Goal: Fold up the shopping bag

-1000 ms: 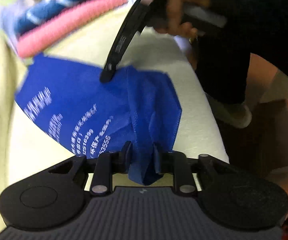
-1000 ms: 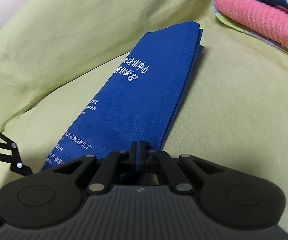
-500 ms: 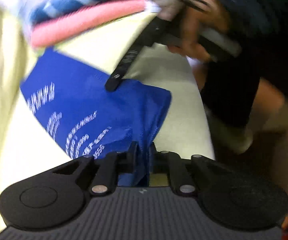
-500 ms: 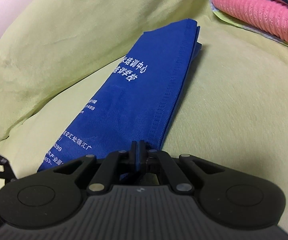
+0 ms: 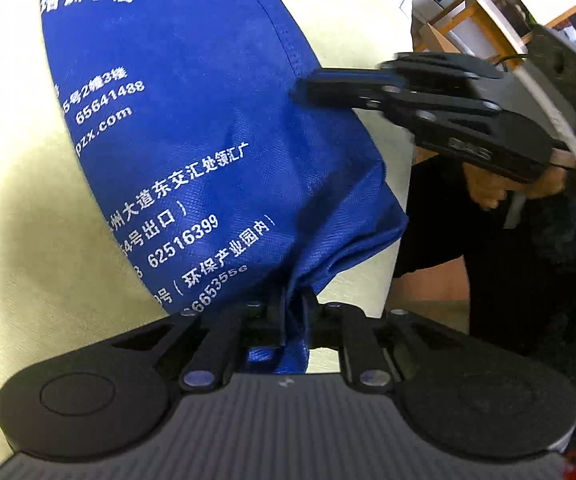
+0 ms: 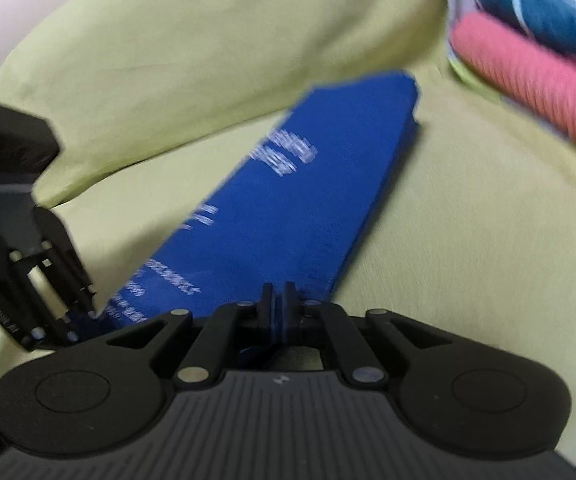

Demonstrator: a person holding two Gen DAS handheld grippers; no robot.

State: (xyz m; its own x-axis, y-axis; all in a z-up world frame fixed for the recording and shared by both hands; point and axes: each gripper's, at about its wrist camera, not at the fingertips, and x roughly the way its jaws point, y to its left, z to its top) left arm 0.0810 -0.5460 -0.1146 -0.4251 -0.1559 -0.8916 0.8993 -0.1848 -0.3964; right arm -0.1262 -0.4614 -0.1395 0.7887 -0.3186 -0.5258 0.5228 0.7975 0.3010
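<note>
The blue bag (image 6: 288,208) is laid on a yellow-green sheet (image 6: 467,240), apparently a bed or cushion, and is already brought down to a long, narrow strip with several layers stacked at its edges; white print is seen on its upper face. The lengthwise folds are therefore judged done. What is left, by this reading, is the shortening: the strip has not yet been doubled end over end, since its far end is seen lying flat near a stack of towels (image 6: 527,92).

The near end is held at both corners. The left tool (image 5: 293,308) is seen with a bunched corner of the fabric between its fingers, and its jaws are opening slightly while the cloth is still gripped there. The right tool (image 6: 278,300) is pressed nearly together on the thin edge of the strip; in the left view it is seen from the side, with a hand (image 5: 487,188) behind it, its tips on the bag's edge.

Because the near end is slightly raised and creased at the left corner, a cross fold toward the far end is judged to be the step now being started. The right view is blurred.
</note>
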